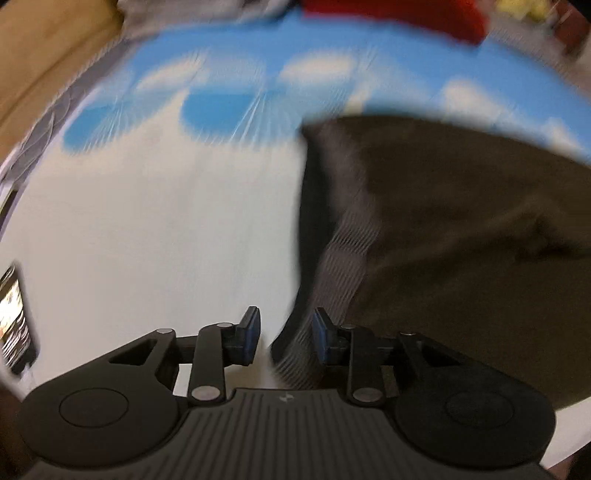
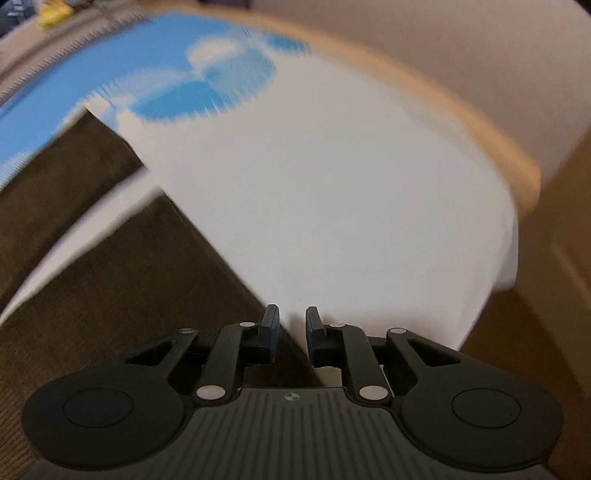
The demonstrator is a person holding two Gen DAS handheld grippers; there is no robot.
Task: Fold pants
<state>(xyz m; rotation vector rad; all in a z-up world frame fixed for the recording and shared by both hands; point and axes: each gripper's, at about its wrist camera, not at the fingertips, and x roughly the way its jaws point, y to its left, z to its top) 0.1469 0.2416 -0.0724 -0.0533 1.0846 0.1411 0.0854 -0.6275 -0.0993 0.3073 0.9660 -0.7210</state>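
Dark olive-brown pants (image 1: 461, 229) lie on a bed with a white and blue cloud-print sheet (image 1: 166, 221). In the left wrist view the ribbed waistband (image 1: 332, 280) runs down to my left gripper (image 1: 286, 338), whose jaws stand apart with the band's end between them, not pinched. In the right wrist view the two pant legs (image 2: 122, 273) stretch to the left, and a corner of one leg reaches my right gripper (image 2: 291, 332), whose jaws stand slightly apart over that hem corner. Both views are motion-blurred.
A phone (image 1: 14, 321) lies at the bed's left edge. A red cloth (image 1: 399, 14) lies at the far end of the bed. The bed's corner (image 2: 491, 280) drops to a tan floor on the right. A beige wall (image 2: 443, 55) stands behind.
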